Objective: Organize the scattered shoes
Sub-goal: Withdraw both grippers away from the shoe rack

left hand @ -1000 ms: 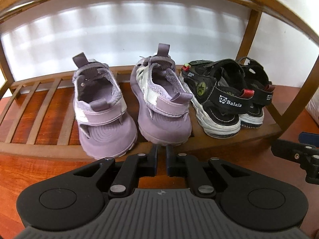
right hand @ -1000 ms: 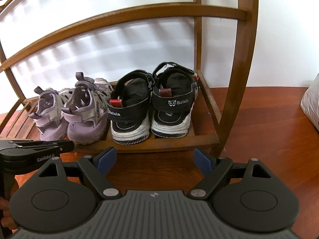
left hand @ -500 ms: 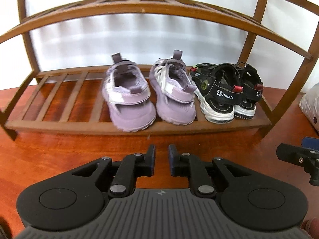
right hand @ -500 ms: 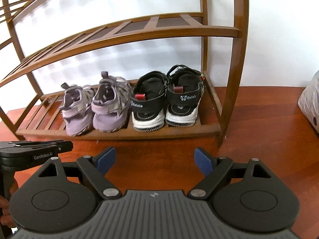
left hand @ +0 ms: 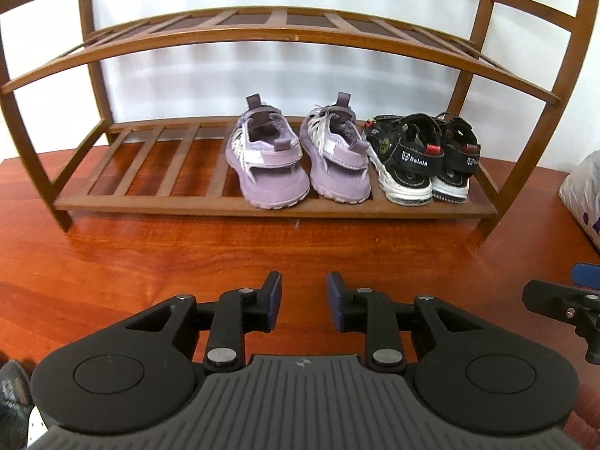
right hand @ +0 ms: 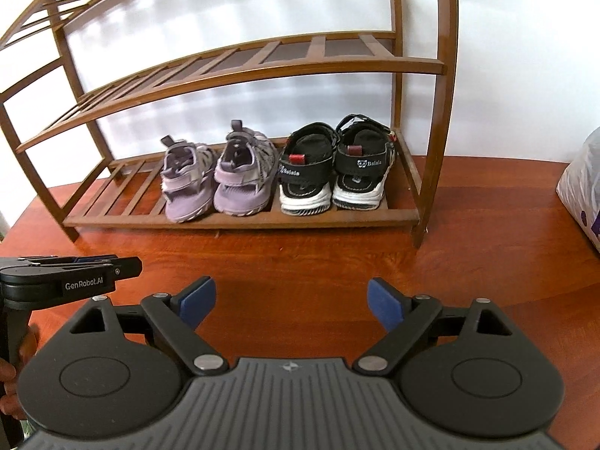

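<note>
1. Left wrist view: the left gripper [left hand: 303, 302] hangs over the red-brown wooden floor [left hand: 150, 262], in front of the shoe rack [left hand: 277, 208] and well apart from it. Its jaws are parted by a modest gap and hold nothing.
2. On the rack's bottom shelf, right of its middle, stands a pair of purple shoes [left hand: 298, 161], heels toward the camera, side by side and upright.
3. Just beside them, at the rack's right end, sits a pair of black sandals [left hand: 423, 161] with white soles, also heels outward; the two sandals touch each other.
4. The left half of the bottom shelf shows bare slats, and the shelf above [left hand: 277, 33] carries no shoes that can be seen.
5. Right of the rack, at the picture's edge, lies a white plastic bag [left hand: 583, 191]. The tip of the right gripper [left hand: 562, 300] pokes in below it.
6. Right wrist view: the right gripper [right hand: 292, 302] floats over the floor in front of the rack [right hand: 240, 221], jaws spread wide and empty.
7. The purple shoes [right hand: 215, 176] stand mid-shelf on the rack's bottom level; the black sandals [right hand: 332, 170] fill the right end, close against the rack's right post.
8. The left gripper [right hand: 71, 273] enters from the left, seen side-on, in front of the rack's left end. A hand [right hand: 15, 367] grips its handle at the left edge.
9. The white bag [right hand: 581, 187] rests on the floor right of the rack.
</note>
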`<state>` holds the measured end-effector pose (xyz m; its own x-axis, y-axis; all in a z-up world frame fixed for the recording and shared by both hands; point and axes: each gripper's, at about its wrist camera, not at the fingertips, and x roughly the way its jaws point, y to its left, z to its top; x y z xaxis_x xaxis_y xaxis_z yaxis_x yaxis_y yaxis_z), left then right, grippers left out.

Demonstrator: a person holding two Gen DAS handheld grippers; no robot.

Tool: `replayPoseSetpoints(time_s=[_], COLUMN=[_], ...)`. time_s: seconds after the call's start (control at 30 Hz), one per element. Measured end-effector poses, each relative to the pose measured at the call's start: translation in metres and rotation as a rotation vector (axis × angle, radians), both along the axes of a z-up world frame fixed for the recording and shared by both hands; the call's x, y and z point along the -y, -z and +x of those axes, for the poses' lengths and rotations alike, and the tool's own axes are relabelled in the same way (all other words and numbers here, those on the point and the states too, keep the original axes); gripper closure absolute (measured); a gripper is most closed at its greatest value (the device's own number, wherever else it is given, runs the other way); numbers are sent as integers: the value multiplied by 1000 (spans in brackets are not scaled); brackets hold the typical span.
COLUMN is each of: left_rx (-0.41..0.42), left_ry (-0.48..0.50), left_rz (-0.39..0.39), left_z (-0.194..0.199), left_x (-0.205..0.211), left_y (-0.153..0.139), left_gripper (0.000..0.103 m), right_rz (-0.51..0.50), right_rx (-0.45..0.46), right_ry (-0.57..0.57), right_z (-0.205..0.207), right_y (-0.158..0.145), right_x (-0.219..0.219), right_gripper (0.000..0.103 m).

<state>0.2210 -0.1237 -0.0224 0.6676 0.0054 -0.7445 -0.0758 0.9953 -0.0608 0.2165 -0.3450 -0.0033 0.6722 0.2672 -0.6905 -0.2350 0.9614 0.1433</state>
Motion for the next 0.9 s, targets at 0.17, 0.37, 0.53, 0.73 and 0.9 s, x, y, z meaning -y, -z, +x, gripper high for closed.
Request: replayPoseSetpoints(time_s=[0.17, 0.37, 0.53, 0.73, 0.9], left_rx=[-15, -24, -28, -27, -20], left_ry=[-20, -47, -71, -97, -117], left_rz=[16, 37, 54, 71, 84], left_z=[-24, -52, -73, -90, -103], left_x=[1, 2, 2, -9, -21], left_y=[0, -2, -4, -4, -4], left_gripper=[66, 59, 54, 46, 42], right_rz=[0, 0, 3, -8, -16], right_rx=[-12, -26, -33, -36, -42], right_ry=[-24, -62, -93, -131, -148], right_z=[-20, -40, -53, -64, -67], right_y=[2, 6, 8, 10, 11], right_x=[2, 1, 1, -1, -6], right_gripper=[11, 11, 11, 11, 10])
